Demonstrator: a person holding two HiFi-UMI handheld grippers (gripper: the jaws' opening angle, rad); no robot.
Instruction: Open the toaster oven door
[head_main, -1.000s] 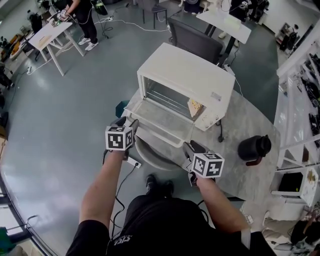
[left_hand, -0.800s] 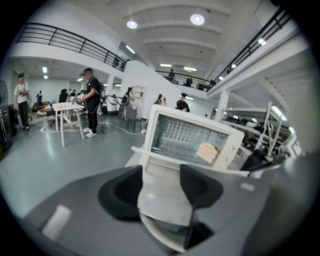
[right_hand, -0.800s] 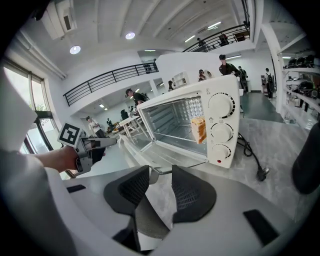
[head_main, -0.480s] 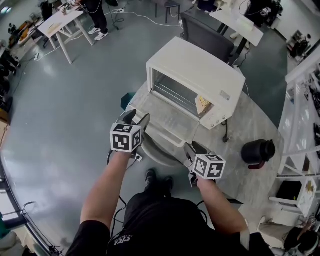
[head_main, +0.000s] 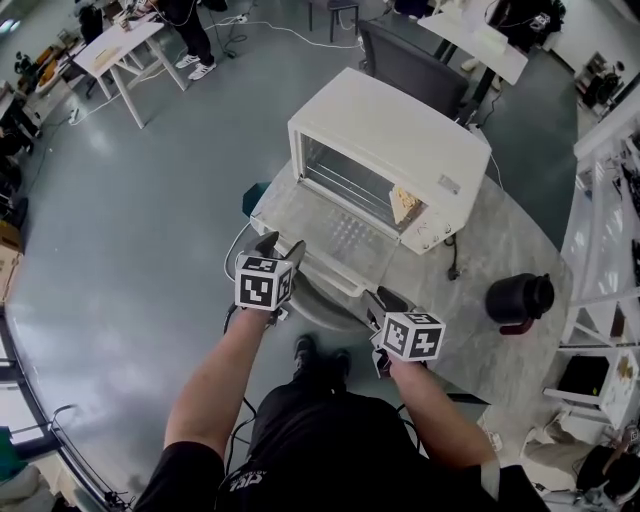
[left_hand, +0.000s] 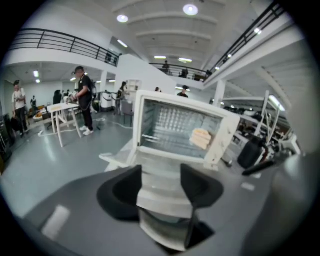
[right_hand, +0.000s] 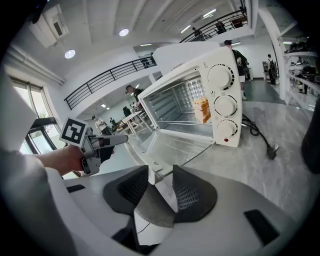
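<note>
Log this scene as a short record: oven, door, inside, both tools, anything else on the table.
oven: white toaster oven on a grey table
door: door fully open, lying flat toward the person
inside: toast at the right side
left tool: left tool jaws apart, at the door's front edge
right tool: right tool jaws apart, handle end between them, not clamped
also on table: black jug, right of the oven

I'm working in a large open lab hall, not a kitchen: a polished grey floor (head_main: 120, 220) carries white work tables (head_main: 108, 52) and trailing cables (head_main: 285, 40). A railed mezzanine (left_hand: 65, 40) runs overhead, shelving (head_main: 612, 215) lines 1 side, and people (left_hand: 82, 102) stand at the tables.
</note>
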